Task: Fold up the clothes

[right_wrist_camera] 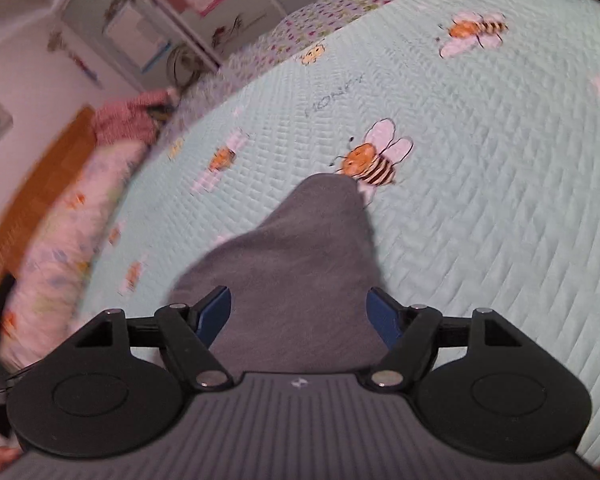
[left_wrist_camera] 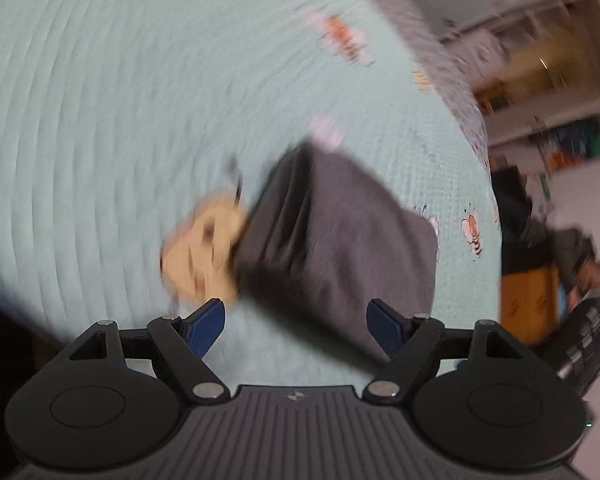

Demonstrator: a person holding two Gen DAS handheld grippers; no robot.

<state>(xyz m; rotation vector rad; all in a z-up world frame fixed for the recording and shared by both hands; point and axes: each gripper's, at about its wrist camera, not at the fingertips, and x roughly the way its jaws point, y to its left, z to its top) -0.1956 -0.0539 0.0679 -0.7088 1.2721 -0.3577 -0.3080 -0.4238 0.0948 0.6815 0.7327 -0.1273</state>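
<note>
Small dark grey folded cloth bundle (left_wrist_camera: 332, 240) lies on my pale mint quilted bee-print bedspread (left_wrist_camera: 100, 120). Left gripper (left_wrist_camera: 296, 324) & right gripper (right_wrist_camera: 300, 316) both spread, empty. Looks soft, light, floppy w/ no stiffness; I'd pinch a folded edge, not the middle.

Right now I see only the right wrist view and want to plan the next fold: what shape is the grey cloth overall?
Observer: In the left wrist view the grey cloth is a folded, roughly rectangular bundle.
Operator: Is anything gripping it there?
Observer: No, the left tool stands open; one corner lies by a finger.
Operator: Anything underneath?
Observer: It partly covers a yellow print on the bedspread.
</note>
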